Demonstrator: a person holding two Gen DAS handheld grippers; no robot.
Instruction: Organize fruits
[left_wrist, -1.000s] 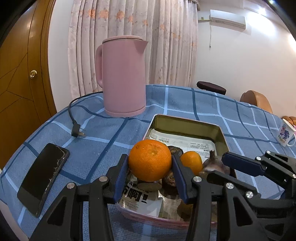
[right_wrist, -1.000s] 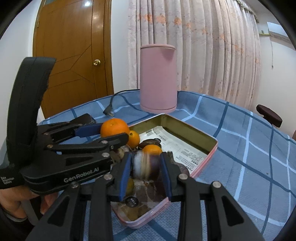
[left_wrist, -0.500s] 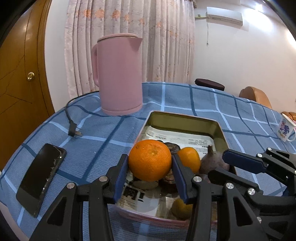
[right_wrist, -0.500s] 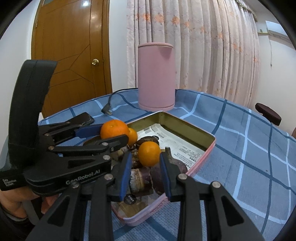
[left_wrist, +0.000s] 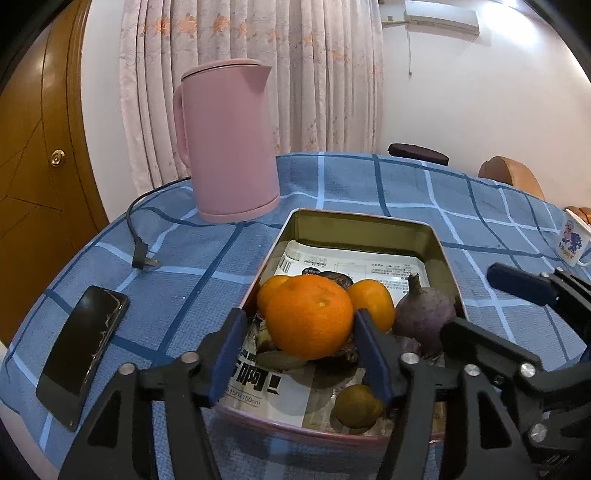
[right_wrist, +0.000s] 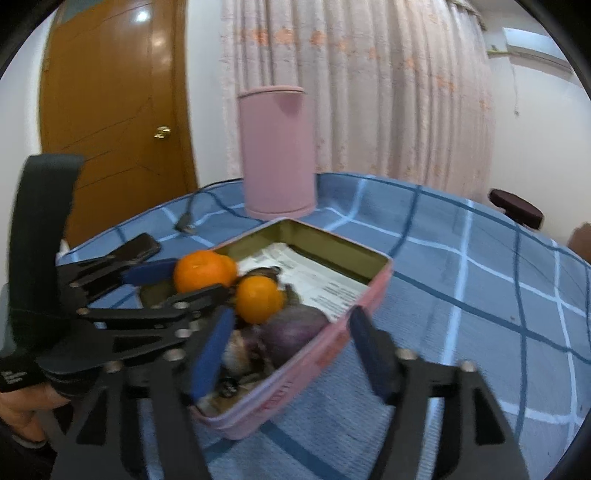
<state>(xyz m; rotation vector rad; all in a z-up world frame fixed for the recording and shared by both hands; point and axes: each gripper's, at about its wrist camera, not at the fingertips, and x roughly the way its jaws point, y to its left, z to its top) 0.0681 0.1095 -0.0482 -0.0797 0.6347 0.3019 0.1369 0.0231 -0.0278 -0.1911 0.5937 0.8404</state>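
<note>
A pink metal tin (left_wrist: 360, 225) lined with newspaper holds several fruits: small oranges (left_wrist: 371, 302), a purple round fruit (left_wrist: 424, 314), a dark fruit (left_wrist: 334, 278) and a small greenish-yellow fruit (left_wrist: 356, 406). My left gripper (left_wrist: 299, 350) stands open around a big orange (left_wrist: 308, 317) over the tin's near end; its pads are a little apart from the fruit. My right gripper (right_wrist: 291, 354) is open and empty over the tin's (right_wrist: 332, 343) near corner, above the purple fruit (right_wrist: 291, 328). The big orange (right_wrist: 201, 271) also shows there.
A pink electric kettle (left_wrist: 231, 144) stands behind the tin, its cord and plug (left_wrist: 142, 258) to the left. A black phone (left_wrist: 83, 350) lies at the table's left edge. A white cup (left_wrist: 572, 238) stands at far right. The tablecloth (right_wrist: 480, 314) is blue checked.
My right gripper let go of the purple fruit into the tin, opened wide and drew back right. My left gripper's jaws have spread from the big orange, which has sunk onto the other fruit.
</note>
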